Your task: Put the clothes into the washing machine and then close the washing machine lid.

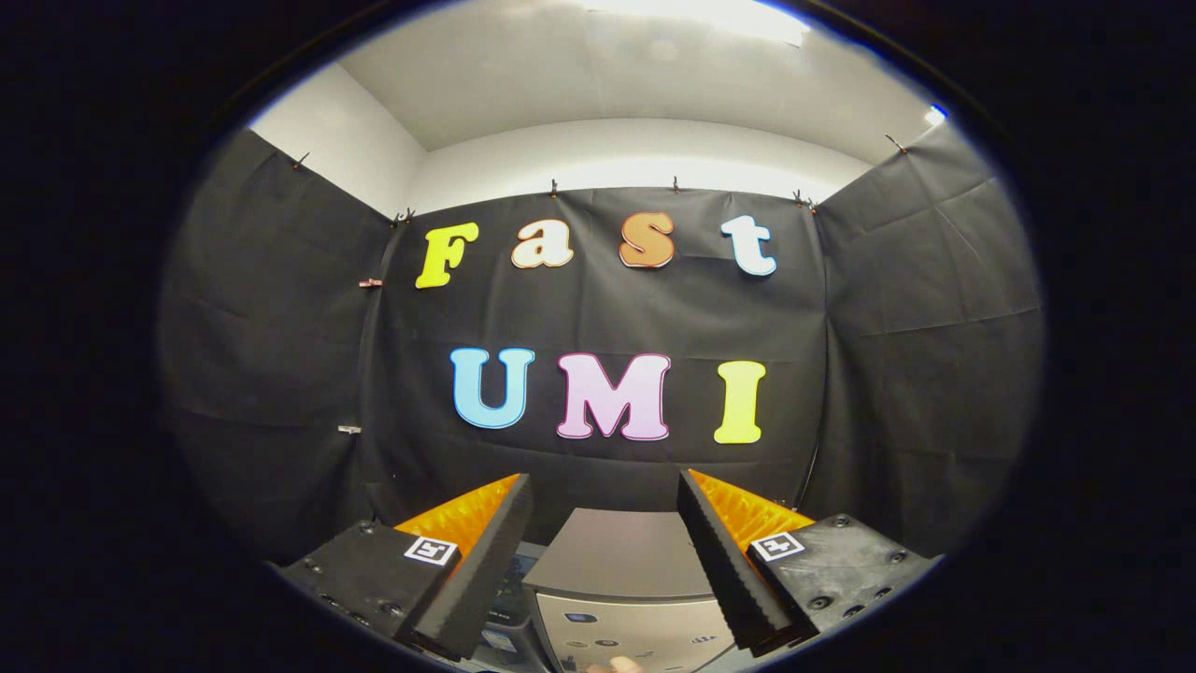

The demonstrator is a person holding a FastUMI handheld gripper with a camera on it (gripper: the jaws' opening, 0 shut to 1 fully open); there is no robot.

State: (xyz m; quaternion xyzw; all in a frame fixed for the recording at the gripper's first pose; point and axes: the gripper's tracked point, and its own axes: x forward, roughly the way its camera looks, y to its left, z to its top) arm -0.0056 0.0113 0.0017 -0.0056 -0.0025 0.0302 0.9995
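While the tool [605, 523] hangs with fingers spread wide and empty, the washing machine [621, 584] sits below them, lid [624, 553] flat. No clothes are visible. Any descent should stay centred above the lid.

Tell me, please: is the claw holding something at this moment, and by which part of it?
Nothing is held. The claw is open, its fingers spread wide apart, and the grey washing machine stands beyond them, untouched.

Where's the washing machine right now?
In the gripper view, the washing machine sits low down, between the two fingers of the open claw and just beyond them, in front of the black cloth wall.
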